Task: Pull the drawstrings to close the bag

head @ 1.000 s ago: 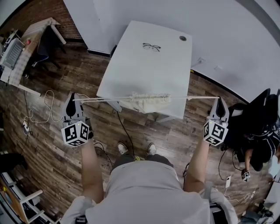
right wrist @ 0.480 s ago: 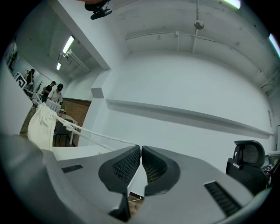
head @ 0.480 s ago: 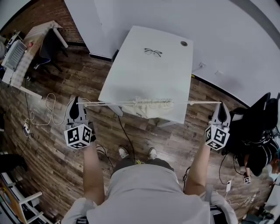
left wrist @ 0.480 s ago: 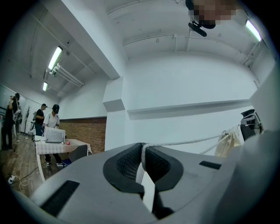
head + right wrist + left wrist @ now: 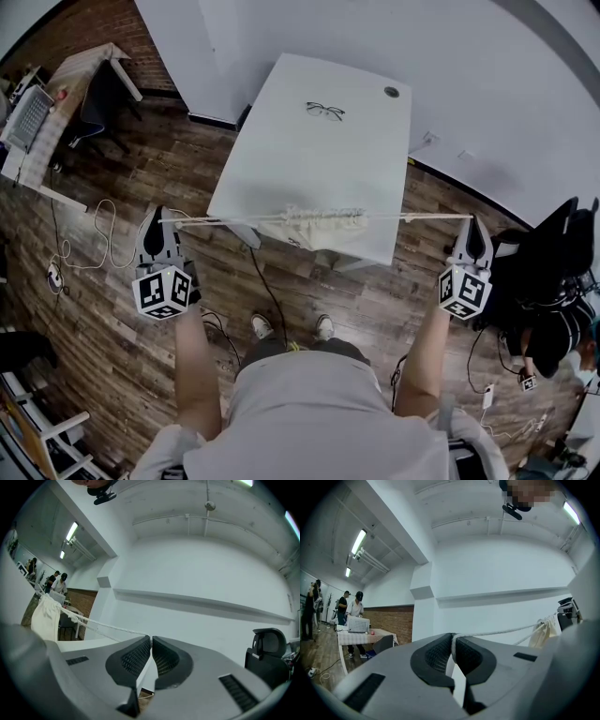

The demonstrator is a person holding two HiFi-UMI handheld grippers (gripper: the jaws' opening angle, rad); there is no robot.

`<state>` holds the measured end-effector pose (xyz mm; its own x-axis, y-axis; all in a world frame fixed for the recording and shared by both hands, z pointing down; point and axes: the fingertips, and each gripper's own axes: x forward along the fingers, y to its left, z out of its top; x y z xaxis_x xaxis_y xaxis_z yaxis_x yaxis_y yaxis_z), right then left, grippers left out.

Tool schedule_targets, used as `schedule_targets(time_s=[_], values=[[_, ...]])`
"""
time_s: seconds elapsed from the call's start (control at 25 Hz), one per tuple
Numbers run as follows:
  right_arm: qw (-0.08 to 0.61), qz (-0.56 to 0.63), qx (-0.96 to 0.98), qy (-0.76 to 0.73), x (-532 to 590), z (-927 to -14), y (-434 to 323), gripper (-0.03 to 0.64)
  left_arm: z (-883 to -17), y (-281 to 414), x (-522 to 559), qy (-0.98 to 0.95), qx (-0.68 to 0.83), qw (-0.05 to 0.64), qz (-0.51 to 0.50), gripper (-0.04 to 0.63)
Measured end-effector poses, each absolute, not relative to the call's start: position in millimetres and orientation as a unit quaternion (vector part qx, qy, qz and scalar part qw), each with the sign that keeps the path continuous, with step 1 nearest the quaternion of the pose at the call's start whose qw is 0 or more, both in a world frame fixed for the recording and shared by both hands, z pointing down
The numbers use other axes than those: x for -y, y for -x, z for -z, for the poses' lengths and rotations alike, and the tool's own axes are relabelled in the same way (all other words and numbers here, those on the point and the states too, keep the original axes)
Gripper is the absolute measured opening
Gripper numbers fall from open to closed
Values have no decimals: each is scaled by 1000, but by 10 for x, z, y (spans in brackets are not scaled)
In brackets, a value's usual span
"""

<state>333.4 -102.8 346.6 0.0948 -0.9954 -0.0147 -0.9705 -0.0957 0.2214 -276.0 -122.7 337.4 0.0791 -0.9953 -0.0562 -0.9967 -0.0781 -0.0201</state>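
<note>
A cream cloth bag [image 5: 323,228] hangs gathered over the near edge of the white table [image 5: 309,150], its mouth bunched tight. White drawstrings [image 5: 234,220] run taut from it to both sides. My left gripper [image 5: 162,223] is shut on the left drawstring end [image 5: 453,639], out past the table's left side. Beyond the table's right side, my right gripper [image 5: 470,225] is shut on the right drawstring end [image 5: 117,629]. The bag [image 5: 542,633] shows at the right of the left gripper view, and the bag [image 5: 43,616] at the left of the right gripper view.
A pair of glasses [image 5: 324,111] lies on the far part of the table, near a round grommet [image 5: 392,92]. Cables [image 5: 94,239] trail on the wood floor at left. A black chair [image 5: 553,253] stands at right. People stand by a far table [image 5: 354,625].
The bag and both grippers have shifted slightly nearer me and downward in view; the strings stay taut and the bag's mouth looks a bit more tightly bunched.
</note>
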Motion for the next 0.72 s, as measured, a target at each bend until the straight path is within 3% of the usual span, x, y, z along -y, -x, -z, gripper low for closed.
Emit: schedule_targets(time_s=[0.72], values=[[71, 65, 667, -739, 1083, -3550, -3374, 41, -3444, 2747, 1343, 741, -672, 20, -10, 17]])
